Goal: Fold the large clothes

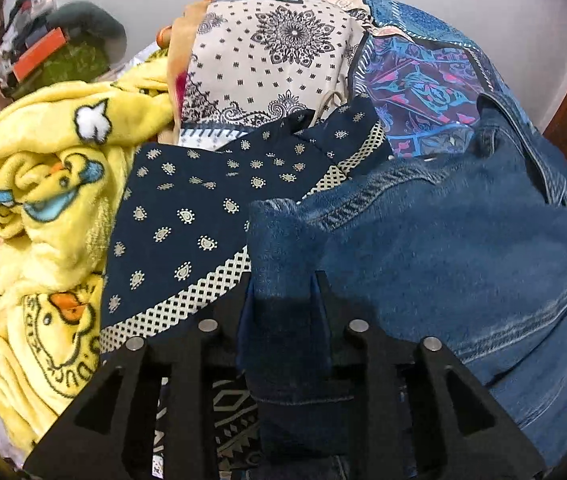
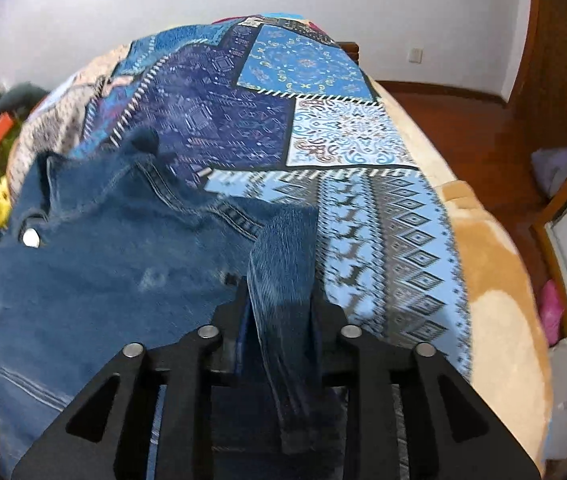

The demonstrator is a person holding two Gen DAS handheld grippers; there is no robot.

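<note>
We see the denim jacket (image 2: 103,264) lying crumpled on the patchwork bedspread (image 2: 323,136), with no clear long axis; its collar end points away from us. A fold of its denim sits between the jaws of the left gripper (image 1: 283,280) and another between those of the right gripper (image 2: 281,284); we cannot tell whether either pair still presses the cloth. Only the left view shows the navy paisley cloth (image 1: 187,216) and yellow duck blanket (image 1: 43,200) just beside the jacket. Only the right view shows the wooden floor (image 2: 463,128).
</note>
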